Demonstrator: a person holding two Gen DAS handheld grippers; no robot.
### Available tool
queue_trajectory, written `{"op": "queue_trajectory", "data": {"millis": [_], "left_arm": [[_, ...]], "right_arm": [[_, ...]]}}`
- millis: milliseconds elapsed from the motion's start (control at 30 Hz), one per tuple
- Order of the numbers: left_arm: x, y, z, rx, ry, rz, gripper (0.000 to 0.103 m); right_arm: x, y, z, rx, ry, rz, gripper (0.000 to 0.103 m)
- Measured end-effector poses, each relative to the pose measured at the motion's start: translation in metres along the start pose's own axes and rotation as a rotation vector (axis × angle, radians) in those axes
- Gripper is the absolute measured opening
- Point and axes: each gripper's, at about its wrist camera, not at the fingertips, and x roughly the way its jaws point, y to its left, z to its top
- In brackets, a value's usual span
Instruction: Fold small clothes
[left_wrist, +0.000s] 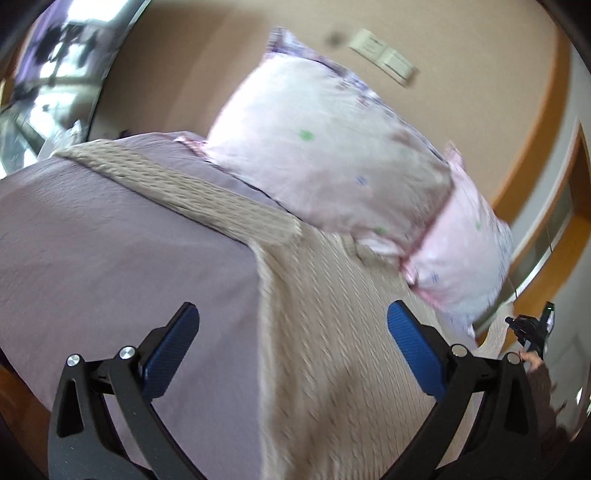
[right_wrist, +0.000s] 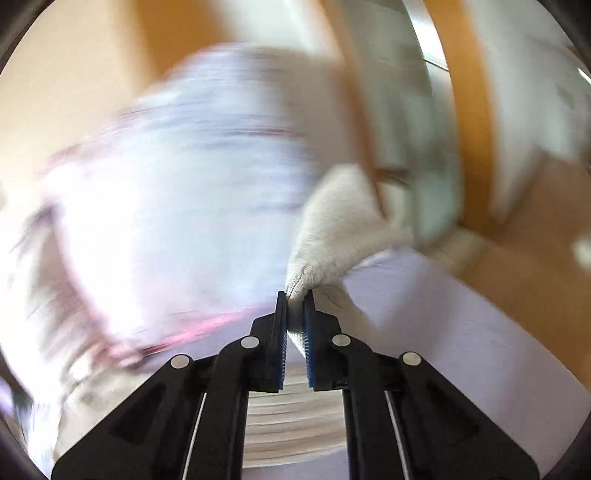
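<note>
Right claw: the right claw (right_wrist: 294, 301) is clamped tight on a bunched edge of the beige knit garment (left_wrist: 332, 332), with cloth squeezed between both blue pads (right_wrist: 309, 332). My read is it grips an edge so the piece can be carried over into a fold.
Left claw: the left claw (left_wrist: 293, 332) hangs above the garment with its jaws wide apart and nothing between them. It looks ready to pin or take a second spot.
Garment: it is spread on the bed (left_wrist: 92, 240) over the lilac sheet, with one long arm or strap of the same knit running off toward the far corner. Lying flat is what makes a fold possible.
Pillows: they sit at the head of the bed against the wall, and the nearer one just overlaps the garment's far edge.
Count: one garment, two claws, two pillows (left_wrist: 332, 147) as far as I can tell, and one wall switch plate (left_wrist: 384, 55).
Caution: the right wrist view is heavily smeared, so which edge is held I cannot tell.
</note>
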Motion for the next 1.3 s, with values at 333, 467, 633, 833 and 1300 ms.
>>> {"op": "queue_trajectory", "data": {"millis": [333, 467, 633, 833, 1300], "left_arm": [[0.013, 0.063, 0.063, -0.160, -0.049, 0.115, 0.100], [0.023, 0.100, 0.090, -0.225, -0.052, 0.180, 0.094], [0.051, 0.156, 0.118, -0.410, 0.018, 0.221, 0.078], [0.068, 0.196, 0.136, -0.527, 0.016, 0.323, 0.065], [0.093, 0.145, 0.189, -0.383, -0.008, 0.481, 0.007]], "right_arm": [[0.051, 0.306, -0.179, -0.582, 0.534, 0.450, 0.010], [0.042, 0.289, -0.182, -0.516, 0.486, 0.471, 0.047], [0.039, 0.242, -0.157, -0.315, 0.345, 0.591, 0.072], [0.061, 0.224, -0.161, -0.138, 0.376, 0.702, 0.076], [0.038, 0.209, -0.145, -0.074, 0.215, 0.732, 0.077]]}}
